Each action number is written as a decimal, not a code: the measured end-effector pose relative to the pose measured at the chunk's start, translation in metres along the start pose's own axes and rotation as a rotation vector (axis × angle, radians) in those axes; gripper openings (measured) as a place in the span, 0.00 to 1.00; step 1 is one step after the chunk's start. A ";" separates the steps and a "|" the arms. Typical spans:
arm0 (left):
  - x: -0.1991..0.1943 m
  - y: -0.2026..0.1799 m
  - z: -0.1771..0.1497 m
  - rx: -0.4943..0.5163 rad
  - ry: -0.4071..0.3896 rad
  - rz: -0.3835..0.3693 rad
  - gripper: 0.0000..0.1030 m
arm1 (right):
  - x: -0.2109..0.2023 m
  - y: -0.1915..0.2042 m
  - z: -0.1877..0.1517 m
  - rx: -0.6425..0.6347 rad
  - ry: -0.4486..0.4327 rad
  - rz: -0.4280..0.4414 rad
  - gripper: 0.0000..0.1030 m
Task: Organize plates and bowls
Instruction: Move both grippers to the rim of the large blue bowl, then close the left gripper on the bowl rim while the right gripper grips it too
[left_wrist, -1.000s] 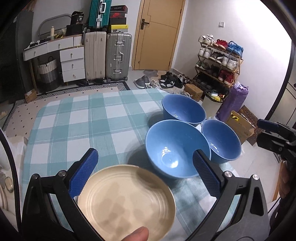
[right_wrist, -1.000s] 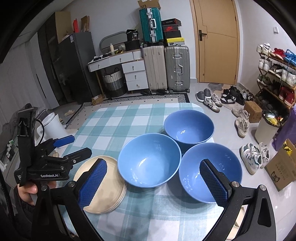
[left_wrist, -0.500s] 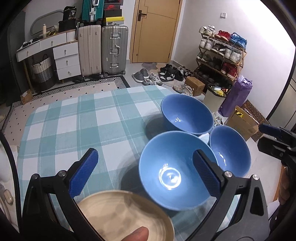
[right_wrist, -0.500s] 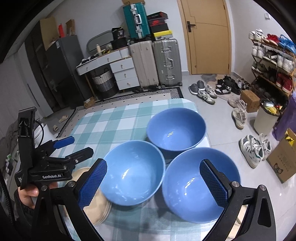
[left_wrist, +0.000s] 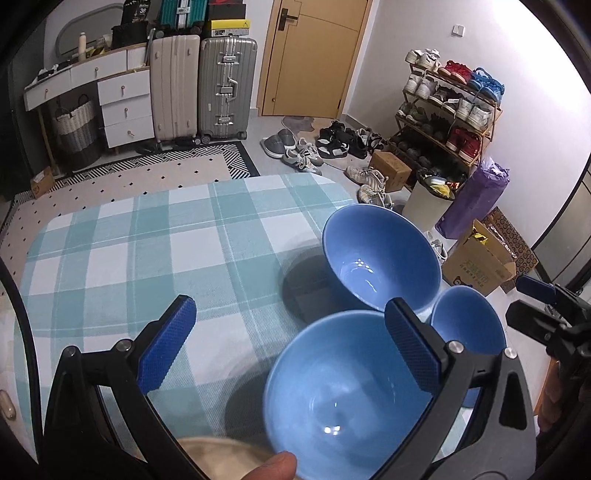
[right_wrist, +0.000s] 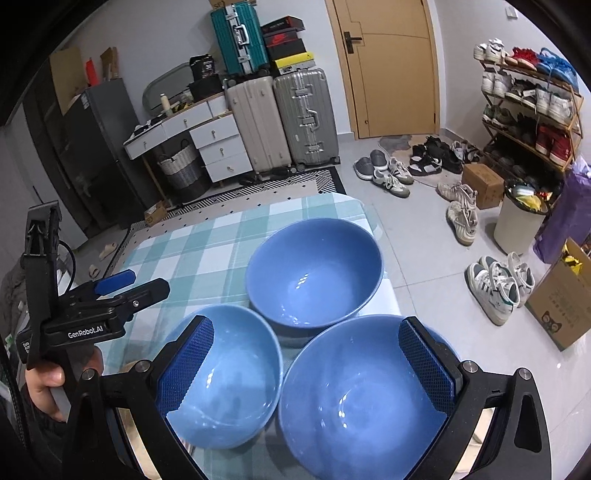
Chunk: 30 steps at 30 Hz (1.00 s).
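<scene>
Both pairs of fingers are spread wide with nothing between the pads. Seen from its own camera, the left gripper (left_wrist: 291, 347) hangs above the checked tablecloth (left_wrist: 147, 251), its right finger (left_wrist: 412, 350) over the rim of the nearest blue bowl (left_wrist: 343, 406). A cream plate (left_wrist: 218, 456) shows only as a sliver at the bottom edge, just left of that bowl, with a thumb tip (left_wrist: 273, 467) in front of it. Two more blue bowls sit on the cloth: a far one (left_wrist: 380, 262) near the table's right edge and a right-hand one (left_wrist: 469, 321), partly hidden behind the finger.

From the right wrist camera, the right gripper (right_wrist: 306, 360) hovers over the same three bowls, which crowd close together in a triangle. Its left finger (right_wrist: 186, 367) lies over the left bowl (right_wrist: 225, 376) and its right finger (right_wrist: 424, 362) over the bowl closest to it (right_wrist: 354, 398); the far bowl (right_wrist: 314, 273) sits beyond them. Whether the rims touch, I cannot tell. At the left the other gripper (right_wrist: 122, 284) appears in side view, a hand (right_wrist: 48, 384) around its handle
</scene>
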<state>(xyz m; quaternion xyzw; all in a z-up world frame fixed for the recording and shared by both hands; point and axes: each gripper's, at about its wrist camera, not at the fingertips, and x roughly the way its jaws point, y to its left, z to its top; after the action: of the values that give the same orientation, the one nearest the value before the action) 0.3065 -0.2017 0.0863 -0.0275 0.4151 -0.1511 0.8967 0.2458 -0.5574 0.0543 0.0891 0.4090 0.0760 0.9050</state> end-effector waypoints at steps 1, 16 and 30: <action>0.006 0.000 0.002 -0.003 0.007 0.003 0.99 | 0.003 -0.002 0.002 0.004 0.002 -0.002 0.99; 0.091 0.010 0.026 -0.063 0.093 -0.001 0.99 | 0.056 -0.034 0.020 0.084 0.050 -0.023 0.99; 0.141 -0.007 0.030 -0.056 0.190 -0.065 0.67 | 0.098 -0.053 0.028 0.087 0.123 -0.029 0.71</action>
<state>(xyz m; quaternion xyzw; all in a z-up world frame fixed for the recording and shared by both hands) 0.4130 -0.2517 0.0035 -0.0517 0.5013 -0.1702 0.8468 0.3341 -0.5912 -0.0104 0.1176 0.4681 0.0504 0.8744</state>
